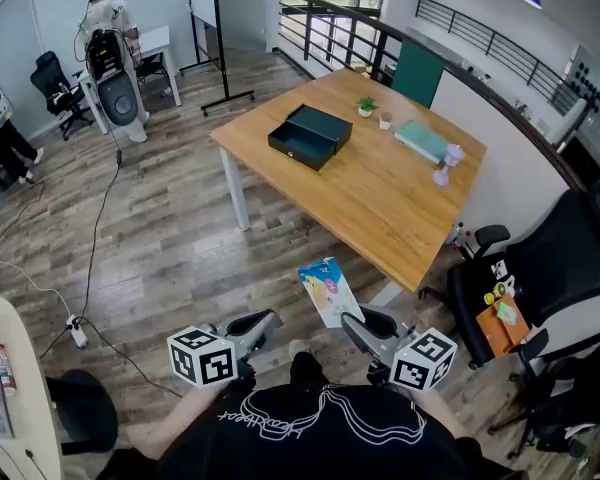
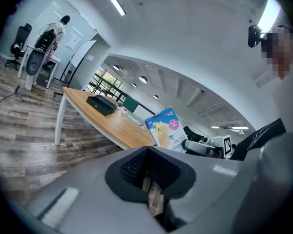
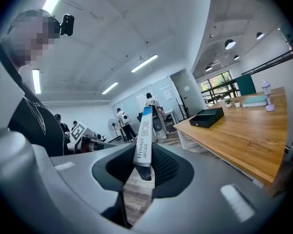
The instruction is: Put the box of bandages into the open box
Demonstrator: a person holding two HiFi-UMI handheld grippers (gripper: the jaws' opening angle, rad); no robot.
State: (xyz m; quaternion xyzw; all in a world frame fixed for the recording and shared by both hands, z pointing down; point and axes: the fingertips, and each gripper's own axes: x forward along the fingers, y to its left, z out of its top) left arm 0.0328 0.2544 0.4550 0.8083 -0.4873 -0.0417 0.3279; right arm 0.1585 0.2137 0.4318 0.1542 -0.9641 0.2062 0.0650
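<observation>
- The box of bandages [image 1: 328, 290] looks like thin printed card, so I judge it light, fairly stiff across its broad faces and easy to dent at the corners. The glossy print may be a little slippery.
- My right gripper [image 3: 142, 165] is clamped on the box across its thin side. It grips near the lower end, and most of the box stands up and forward out of the jaws.
- Held this low, the box could pivot in the pads. A firm but gentle squeeze seems right.
- My left gripper [image 2: 154, 189] has its jaws drawn nearly together with nothing between them. The bandage box is just beside it, to its right.
- The open box [image 1: 311, 135] sits on the table [image 1: 380, 198], well ahead of my right gripper and a little right of where its jaws point.
</observation>
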